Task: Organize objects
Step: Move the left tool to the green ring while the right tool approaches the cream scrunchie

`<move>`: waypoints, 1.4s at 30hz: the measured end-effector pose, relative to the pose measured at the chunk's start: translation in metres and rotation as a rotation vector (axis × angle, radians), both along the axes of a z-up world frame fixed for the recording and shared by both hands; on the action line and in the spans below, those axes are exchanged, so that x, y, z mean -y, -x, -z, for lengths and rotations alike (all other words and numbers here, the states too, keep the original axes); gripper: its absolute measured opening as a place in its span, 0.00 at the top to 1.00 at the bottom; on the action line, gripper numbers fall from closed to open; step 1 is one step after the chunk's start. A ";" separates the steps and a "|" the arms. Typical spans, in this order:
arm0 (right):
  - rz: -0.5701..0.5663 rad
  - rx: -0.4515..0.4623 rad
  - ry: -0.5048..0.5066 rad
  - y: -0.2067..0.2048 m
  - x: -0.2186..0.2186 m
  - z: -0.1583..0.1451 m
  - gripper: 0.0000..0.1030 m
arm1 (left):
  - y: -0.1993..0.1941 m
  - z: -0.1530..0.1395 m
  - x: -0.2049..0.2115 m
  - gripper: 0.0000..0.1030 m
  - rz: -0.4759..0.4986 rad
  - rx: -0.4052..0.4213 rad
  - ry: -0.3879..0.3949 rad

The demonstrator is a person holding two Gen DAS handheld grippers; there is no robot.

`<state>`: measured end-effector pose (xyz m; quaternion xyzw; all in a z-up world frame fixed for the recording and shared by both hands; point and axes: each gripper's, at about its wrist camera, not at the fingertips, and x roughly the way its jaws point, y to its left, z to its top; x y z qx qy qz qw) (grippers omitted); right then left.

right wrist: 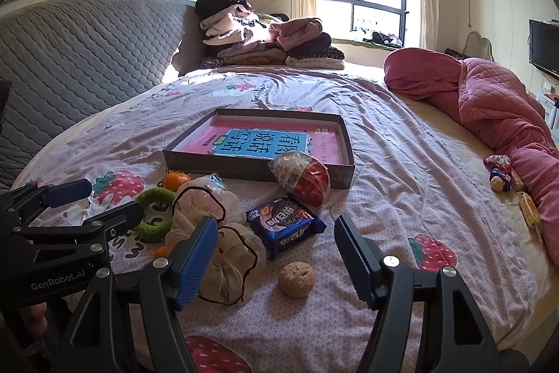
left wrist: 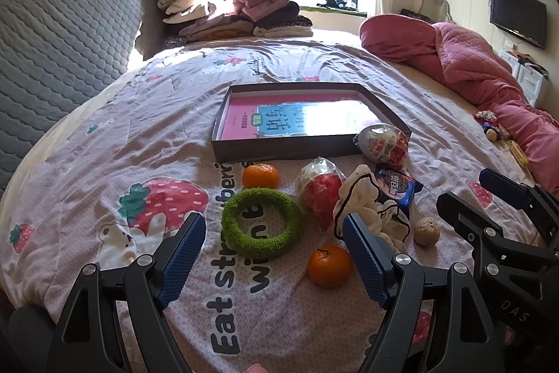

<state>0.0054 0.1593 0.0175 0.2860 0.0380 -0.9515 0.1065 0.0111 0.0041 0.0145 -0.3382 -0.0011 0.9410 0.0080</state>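
1. Both jaws spread wide, nothing held: left hand-held gripper (left wrist: 274, 249) hovers near the box (left wrist: 279, 151), right hand-held gripper (right wrist: 276, 256) alongside.
2. Box holds only a book (right wrist: 258, 142).
3. Oranges (left wrist: 329, 266), green ring (left wrist: 261, 222), snack packet (right wrist: 284, 222), walnut (right wrist: 296, 278) all wait just outside the box, unsorted.

On the bed (left wrist: 104, 135), toward the window: a shallow box (left wrist: 307, 149) with a book (left wrist: 297, 121) inside. Nearer, left to right: ring (left wrist: 262, 222) with one orange (left wrist: 261, 176) behind and another (left wrist: 329, 265) in front, wrapped fruit (left wrist: 319, 194), cloth bag (left wrist: 363, 205), snack packet (left wrist: 396, 187), walnut (left wrist: 426, 230). Against the box's right corner, a wrapped egg (left wrist: 384, 142).
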 end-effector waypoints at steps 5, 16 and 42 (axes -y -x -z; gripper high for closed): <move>0.003 -0.024 -0.003 -0.004 0.000 -0.005 0.33 | -0.003 -0.006 0.002 0.21 0.000 -0.013 -0.002; -0.003 -0.065 -0.004 -0.013 0.002 -0.015 0.33 | -0.008 -0.018 0.009 0.21 -0.016 -0.041 -0.017; -0.112 0.030 -0.044 -0.005 0.035 0.011 0.33 | 0.014 0.018 0.042 0.21 -0.019 0.065 -0.026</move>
